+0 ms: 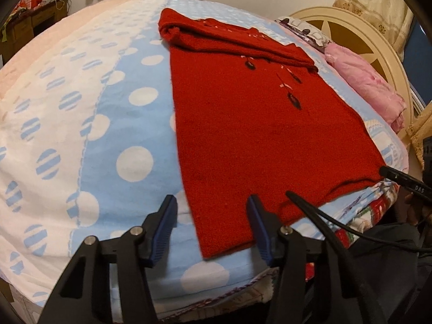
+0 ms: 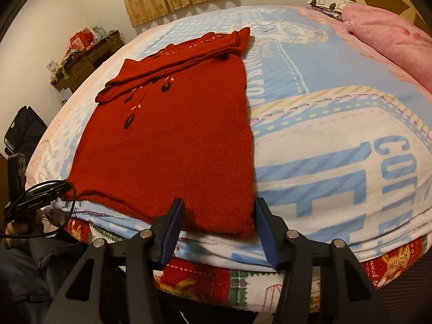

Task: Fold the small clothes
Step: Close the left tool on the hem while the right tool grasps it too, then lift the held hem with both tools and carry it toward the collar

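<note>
A small red knitted sweater (image 1: 243, 124) lies flat on the bed, sleeves folded across its upper part, hem toward me. It also shows in the right wrist view (image 2: 172, 140). My left gripper (image 1: 212, 208) is open and empty, its blue fingers (image 1: 164, 224) either side of the hem's left corner, just above the cloth. My right gripper (image 2: 217, 210) is open and empty, its blue fingers (image 2: 266, 229) straddling the hem's right corner. The other gripper's tip shows at the right edge of the left view (image 1: 399, 181) and at the left edge of the right view (image 2: 40, 197).
The bed carries a blue and white dotted cover (image 1: 108, 135) with large lettering (image 2: 351, 162). A pink pillow (image 1: 364, 81) lies by the cream headboard (image 1: 351, 29). A cluttered wooden desk (image 2: 86, 54) stands by the far wall. A black cable (image 1: 324, 216) crosses near the left gripper.
</note>
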The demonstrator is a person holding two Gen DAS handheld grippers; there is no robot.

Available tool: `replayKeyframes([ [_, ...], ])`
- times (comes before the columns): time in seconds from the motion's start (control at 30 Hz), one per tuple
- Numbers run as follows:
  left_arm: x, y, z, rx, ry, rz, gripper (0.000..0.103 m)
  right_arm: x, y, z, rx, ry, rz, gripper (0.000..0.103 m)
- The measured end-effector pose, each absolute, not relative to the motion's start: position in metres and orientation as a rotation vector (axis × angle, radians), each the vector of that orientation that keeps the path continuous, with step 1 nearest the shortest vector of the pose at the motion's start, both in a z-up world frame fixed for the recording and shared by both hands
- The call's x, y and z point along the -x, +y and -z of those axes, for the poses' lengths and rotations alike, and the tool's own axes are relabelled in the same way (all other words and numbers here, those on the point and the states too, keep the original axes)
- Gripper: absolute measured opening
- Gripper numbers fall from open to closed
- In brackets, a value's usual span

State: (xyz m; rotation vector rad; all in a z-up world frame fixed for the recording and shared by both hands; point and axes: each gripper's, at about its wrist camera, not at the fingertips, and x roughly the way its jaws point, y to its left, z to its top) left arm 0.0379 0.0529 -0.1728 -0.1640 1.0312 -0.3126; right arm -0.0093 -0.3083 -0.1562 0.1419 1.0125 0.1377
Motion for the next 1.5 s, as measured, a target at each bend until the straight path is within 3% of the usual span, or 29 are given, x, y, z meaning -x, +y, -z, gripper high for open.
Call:
replayKeyframes([
  [0.17, -0.032, 0.052, 0.170, 0.145, 1.041, 0.344, 0.053, 0.012, -0.312, 0.158, -0.174, 1.033, -0.163, 0.039],
  [0.2, -0.032, 0.052, 0.170, 0.150, 1.039, 0.354, 0.048, 0.012, -0.313, 0.159, -0.183, 1.031, -0.166, 0.033],
  [0.23, -0.032, 0.052, 0.170, 0.160, 1.037, 0.374, 0.034, 0.011, -0.315, 0.159, -0.195, 1.029, -0.167, 0.022],
  [0.27, -0.031, 0.051, 0.169, 0.174, 1.028, 0.405, 0.022, 0.011, -0.318, 0.161, -0.216, 1.026, -0.171, 0.016],
  [0.37, -0.028, 0.049, 0.162, 0.149, 0.987, 0.422, 0.011, 0.011, -0.331, 0.160, -0.309, 0.995, -0.187, 0.010],
  [0.7, -0.038, 0.071, 0.121, 0.231, 0.809, 0.443, 0.010, 0.009, -0.344, 0.123, -0.410, 0.817, -0.241, 0.008],
  [1.5, -0.128, 0.080, 0.069, 0.260, 0.643, 0.397, 0.010, -0.102, -0.346, 0.052, -0.459, 0.650, -0.230, 0.007],
])
